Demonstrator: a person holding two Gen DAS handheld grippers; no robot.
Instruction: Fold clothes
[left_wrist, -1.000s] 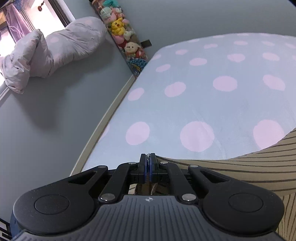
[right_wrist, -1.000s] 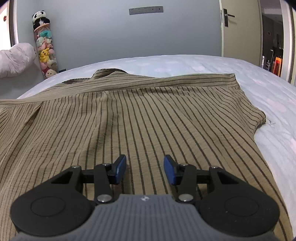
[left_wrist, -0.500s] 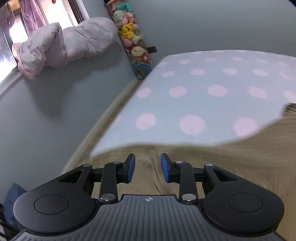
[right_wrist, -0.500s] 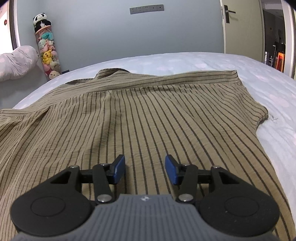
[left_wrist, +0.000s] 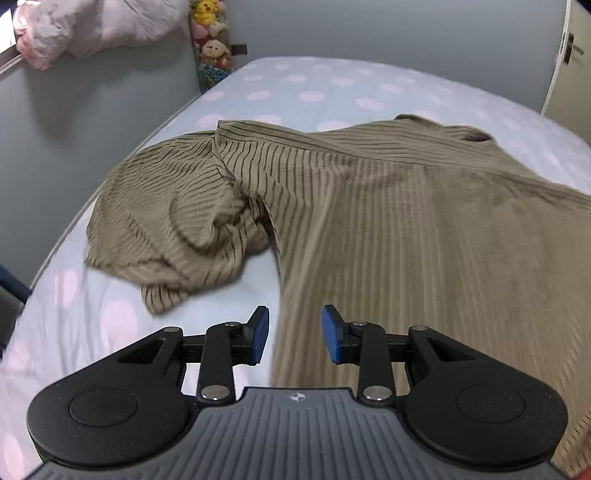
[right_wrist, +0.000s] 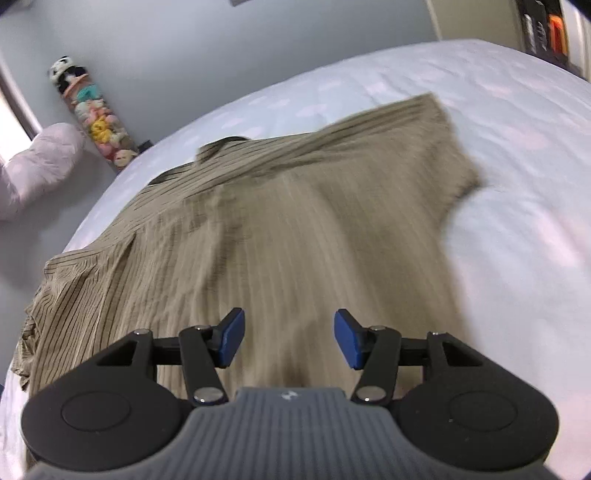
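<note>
My left gripper (left_wrist: 291, 334) hangs with its blue pads spread apart and nothing between them, above the near edge of the striped shirt (left_wrist: 388, 229), where tan cloth meets the bed sheet (left_wrist: 92, 317). My right gripper (right_wrist: 289, 338) is spread wider, also holding nothing, and hovers over the shirt's lower body (right_wrist: 295, 240).

The shirt lies on the polka-dot sheet, its body mostly flat. In the left wrist view one sleeve (left_wrist: 177, 221) is bunched into a rumpled heap on the shirt's left side, resting on the sheet. The collar (left_wrist: 476, 134) sits at the shirt's far end. In the right wrist view the other sleeve (right_wrist: 436, 147) lies flat on the shirt's right side.

Beyond the shirt's far left corner, a tube of plush toys (right_wrist: 96, 118) stands against the grey wall, and a pale pink bundle of bedding (right_wrist: 40, 166) lies left of it.
</note>
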